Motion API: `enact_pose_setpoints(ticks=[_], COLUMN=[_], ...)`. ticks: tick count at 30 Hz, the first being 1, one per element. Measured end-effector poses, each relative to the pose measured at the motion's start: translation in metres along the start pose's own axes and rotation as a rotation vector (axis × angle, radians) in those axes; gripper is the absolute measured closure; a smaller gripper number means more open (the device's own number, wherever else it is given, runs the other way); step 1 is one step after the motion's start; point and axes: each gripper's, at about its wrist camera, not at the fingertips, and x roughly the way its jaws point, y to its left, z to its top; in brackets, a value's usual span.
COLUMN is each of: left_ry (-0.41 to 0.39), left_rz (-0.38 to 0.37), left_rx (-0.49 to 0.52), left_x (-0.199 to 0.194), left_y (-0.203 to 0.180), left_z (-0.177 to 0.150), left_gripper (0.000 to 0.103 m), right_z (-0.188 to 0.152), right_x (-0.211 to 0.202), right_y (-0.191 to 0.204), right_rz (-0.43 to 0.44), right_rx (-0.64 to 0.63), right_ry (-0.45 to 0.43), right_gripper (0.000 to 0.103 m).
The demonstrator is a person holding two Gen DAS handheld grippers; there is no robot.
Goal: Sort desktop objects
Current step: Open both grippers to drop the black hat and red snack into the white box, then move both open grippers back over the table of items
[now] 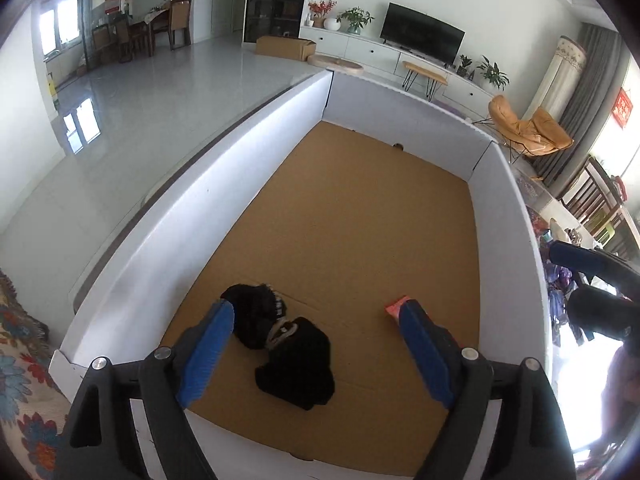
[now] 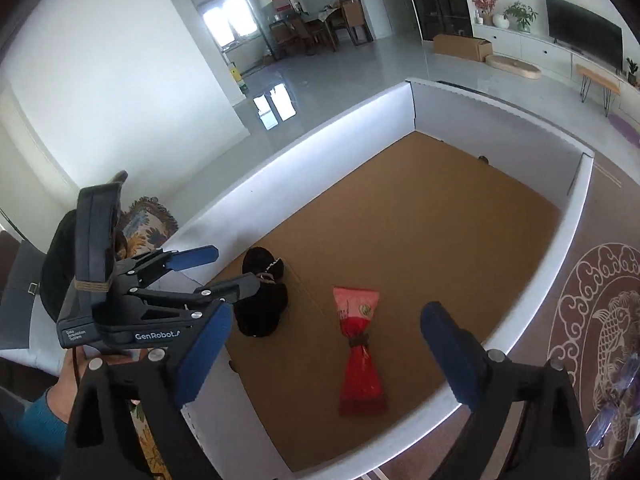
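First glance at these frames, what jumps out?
A white-walled tray with a brown cardboard floor fills both views. On it lie a black fabric bow near the left side and a red packet tied at the middle to its right. Both grippers, left and right, hover open above them.

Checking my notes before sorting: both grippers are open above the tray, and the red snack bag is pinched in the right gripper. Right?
Not quite. The red snack bag lies free on the tray's cardboard floor, as the right wrist view shows. The right gripper and left gripper are both open, holding nothing.
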Motion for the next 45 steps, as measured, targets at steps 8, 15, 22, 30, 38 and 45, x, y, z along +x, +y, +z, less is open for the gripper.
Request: enact_pose_setpoints(ticks=[8, 15, 22, 30, 38, 45], left_ry=[-0.058, 0.03, 0.107, 0.049, 0.044, 0.04], left_rz=[-0.322, -0.503, -0.311, -0.16, -0.105, -0.105], left_rx=[0.195, 0.427, 0.476, 0.517, 0.429, 0.423], left_x=[-0.061, -0.038, 0.078, 0.12, 0.153, 0.167], left_y=[-0.136, -0.284, -0.331, -0.354, -0.357, -0.358], left_z=[-0.025, -0.094, -0.121, -0.1, -0.061, -0.042], left_gripper=[0.019, 0.006, 0.006, 0.003, 0.0, 0.0], right_z=[-0.102, -0.257, -0.31, -0.281, -0.279, -0.279], right_x=[-0.118, -0.177, -0.197, -0.188, -0.182, -0.182], right_y=[-0.084, -0.197, -0.247, -0.292, -0.296, -0.296], right_rz=[-0.294, -0.734, -0.746, -0.745, -0.752, -0.752], right_rx=[0.096, 0.264, 0.402, 0.474, 0.48, 0.479], right_ry=[-0.191, -0.03, -0.042, -0.065, -0.072, -0.072], right_gripper=[0.005, 0.005, 0.0, 0.0, 0.0, 0.0])
